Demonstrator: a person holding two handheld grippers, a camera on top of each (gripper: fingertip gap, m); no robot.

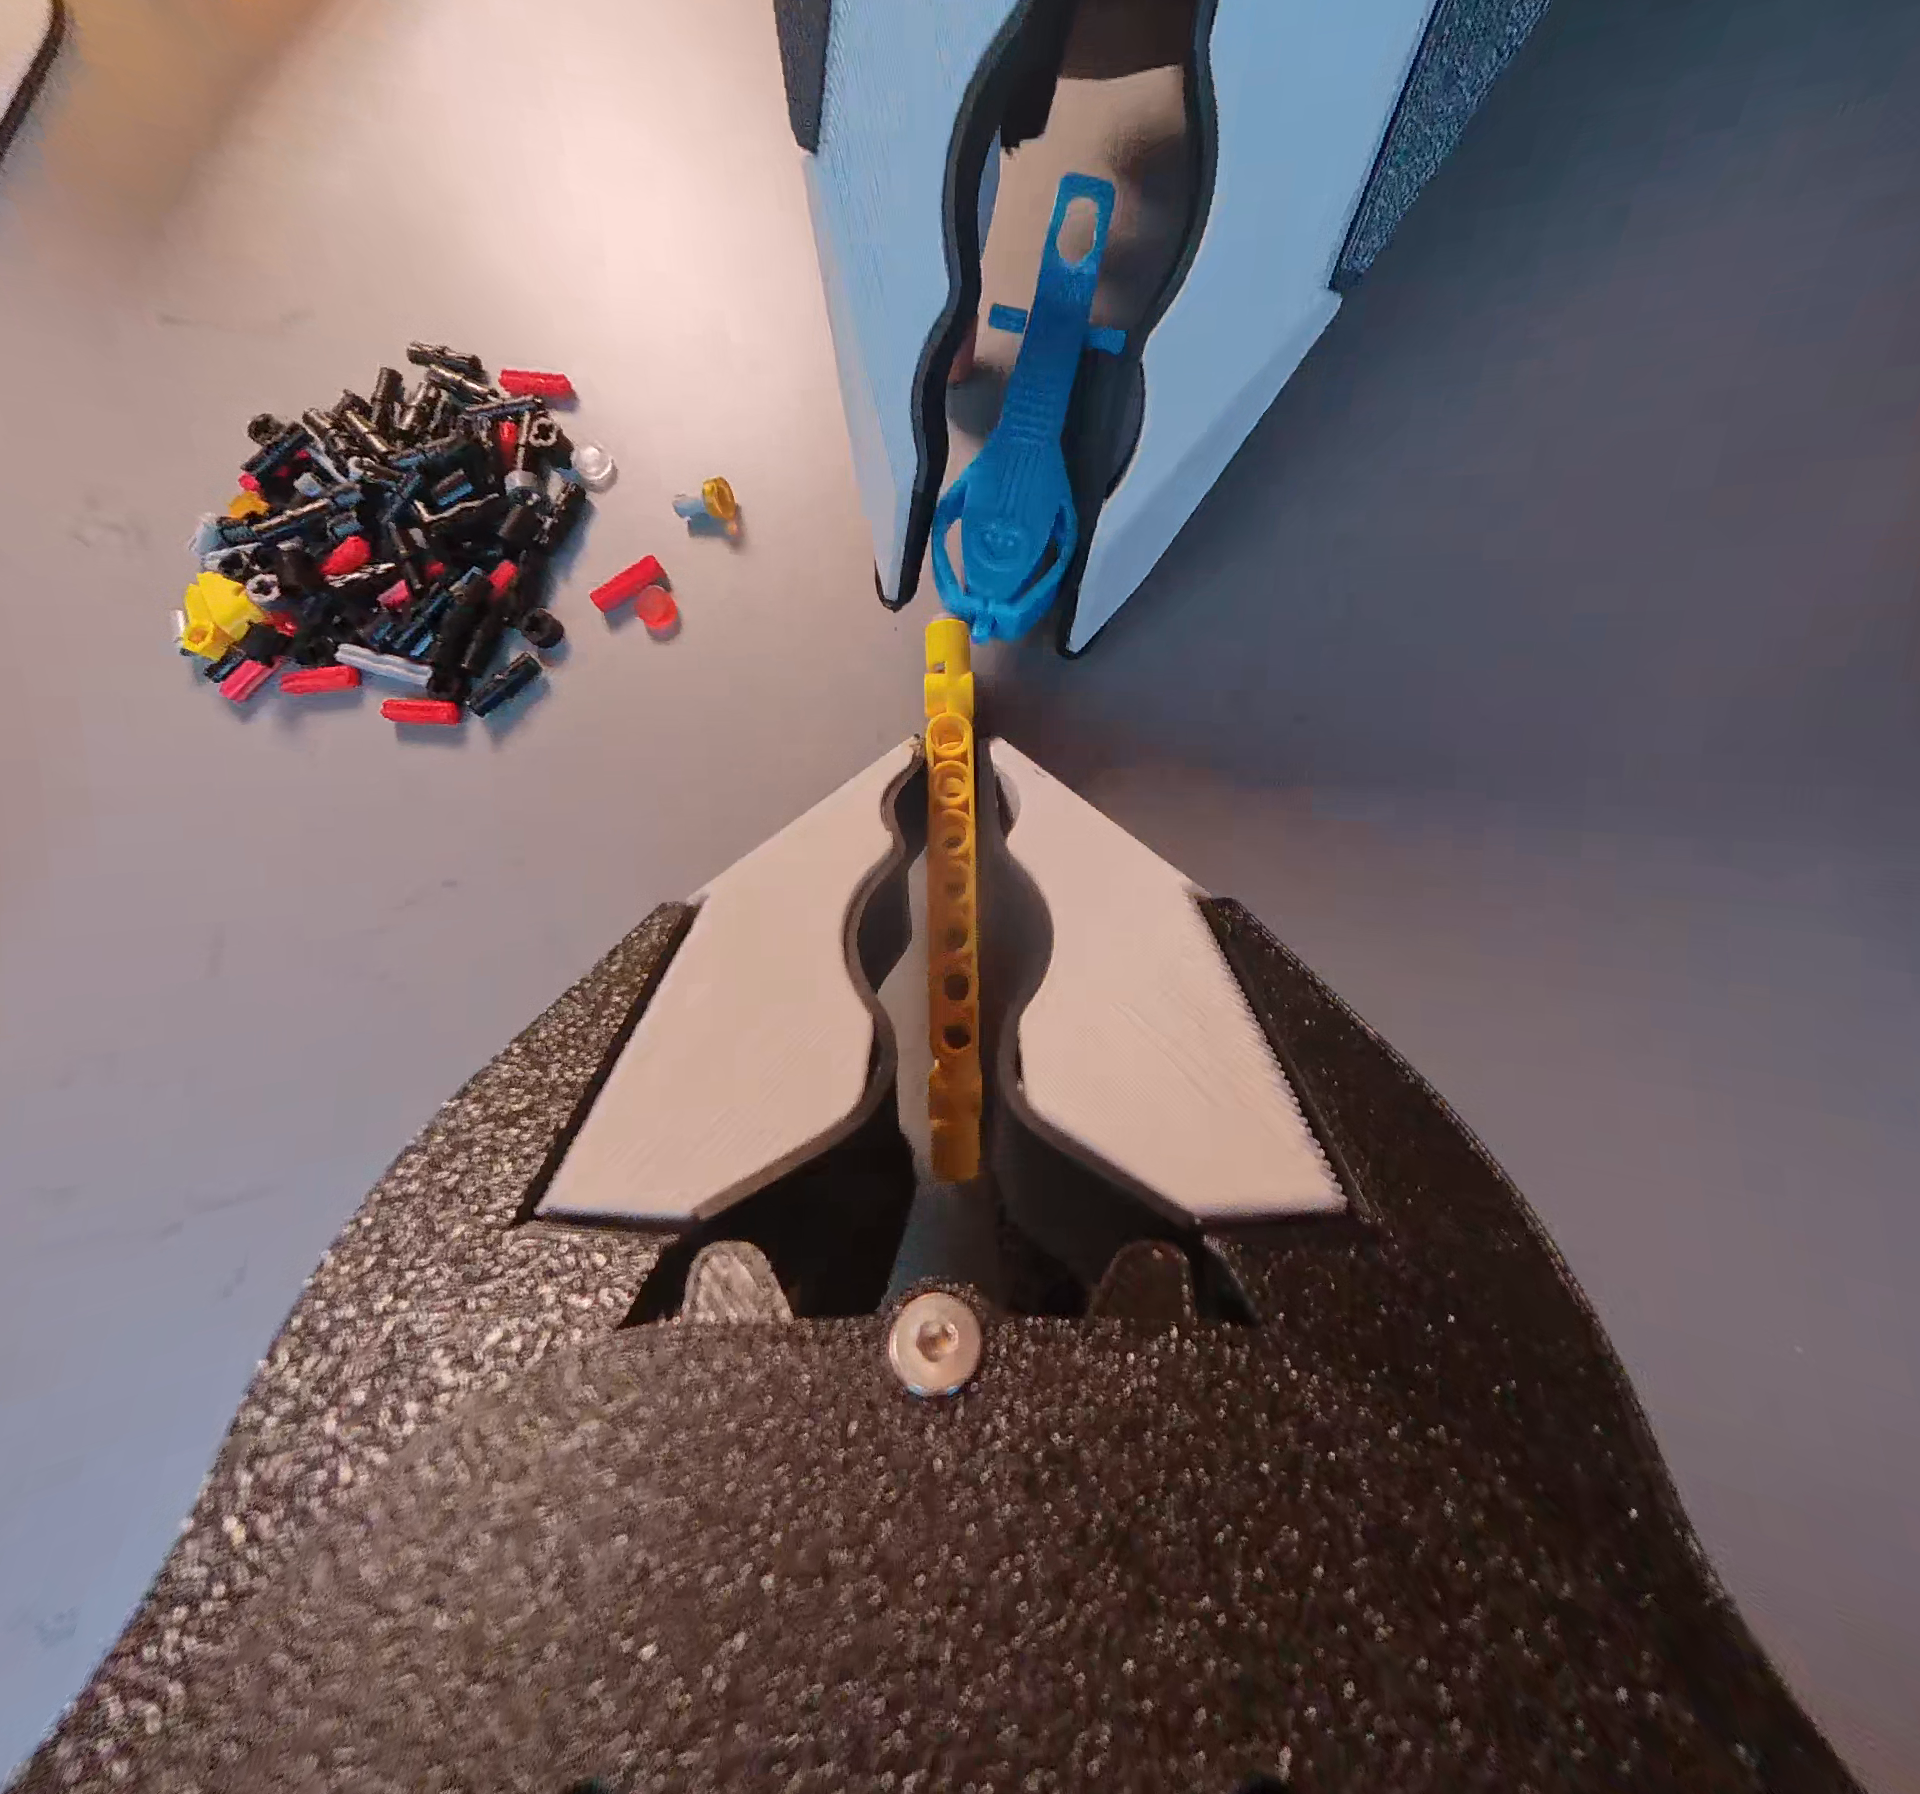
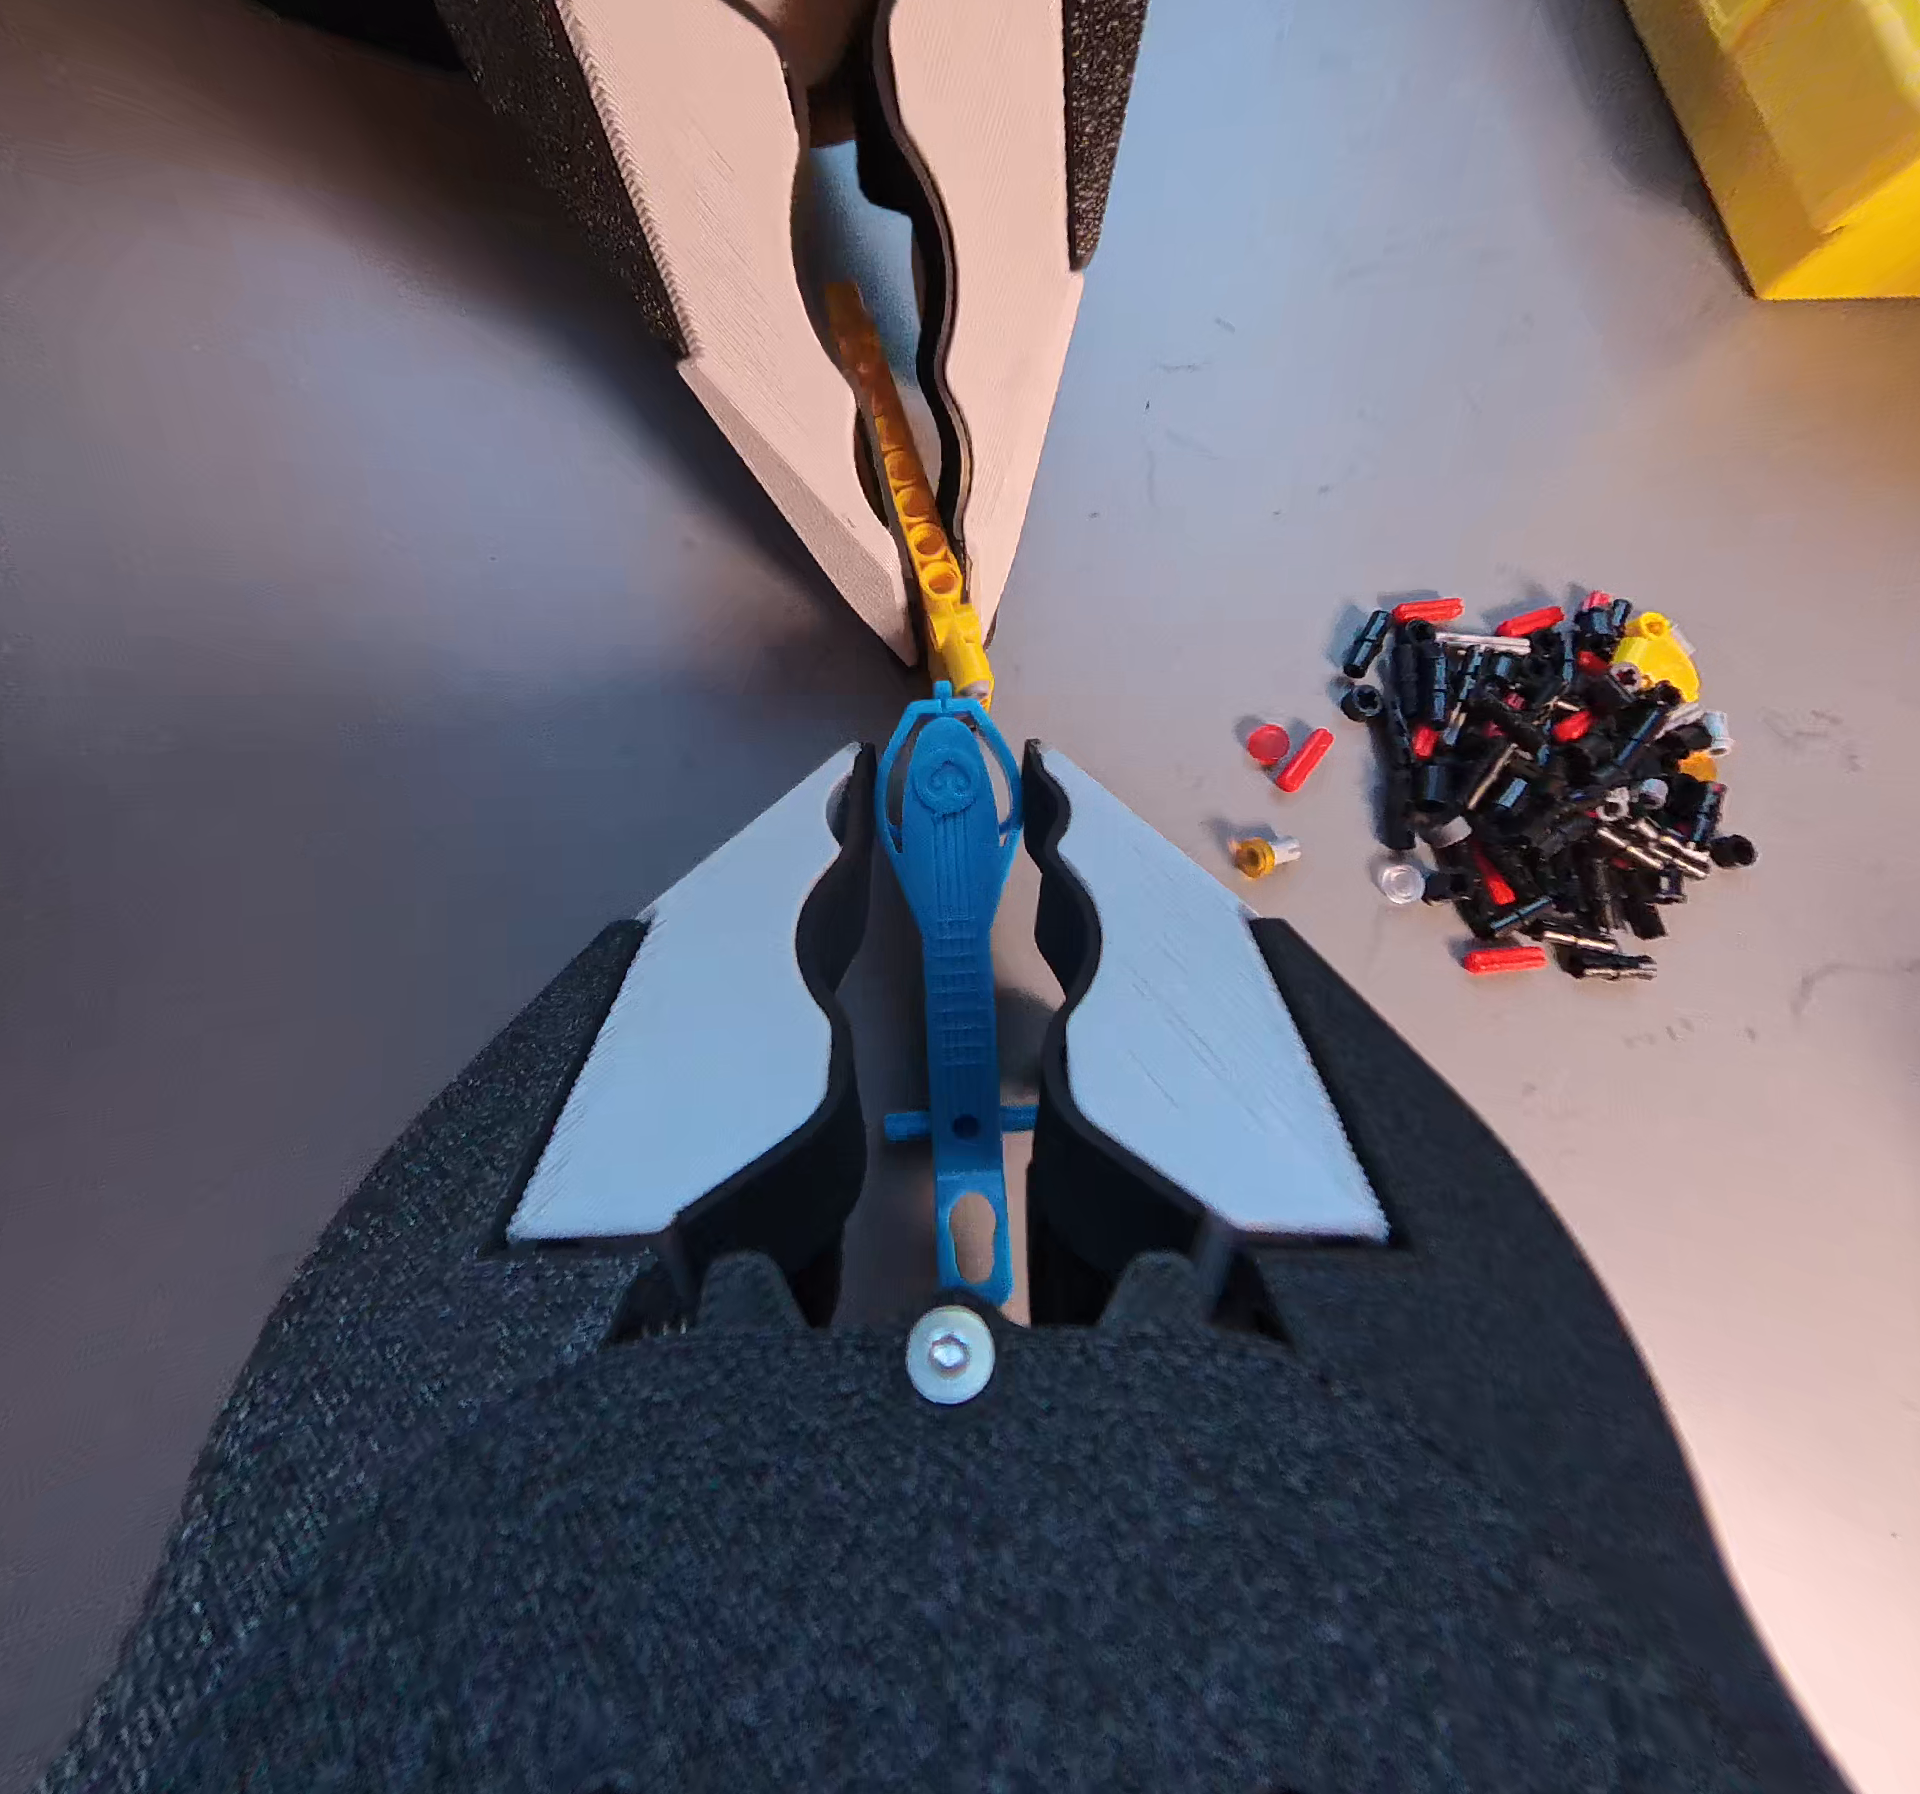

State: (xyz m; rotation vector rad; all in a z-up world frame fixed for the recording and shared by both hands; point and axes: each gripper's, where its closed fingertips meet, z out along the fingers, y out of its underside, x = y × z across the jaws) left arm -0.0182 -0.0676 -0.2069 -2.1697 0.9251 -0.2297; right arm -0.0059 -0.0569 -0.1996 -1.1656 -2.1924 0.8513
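My left gripper (image 1: 954,747) is shut on a long yellow beam with holes (image 1: 954,923), which sticks out past the fingertips with a yellow connector on its end (image 1: 948,669). My right gripper (image 2: 945,752) is shut on a blue plastic tool (image 2: 951,913), held lengthwise between the fingers. The two grippers face each other tip to tip above the grey table. The head of the blue tool (image 1: 997,549) touches the end of the yellow beam (image 2: 940,591). The right gripper shows in the left wrist view (image 1: 987,622), and the left gripper in the right wrist view (image 2: 951,643).
A pile of small black, red, grey and yellow pins and connectors (image 1: 384,539) lies on the table (image 1: 520,913), also in the right wrist view (image 2: 1548,788). A few loose red, amber and clear pieces (image 2: 1288,757) lie beside it. A yellow bin (image 2: 1787,71) stands at the table's edge. The grippers are tip to tip, or close to it.
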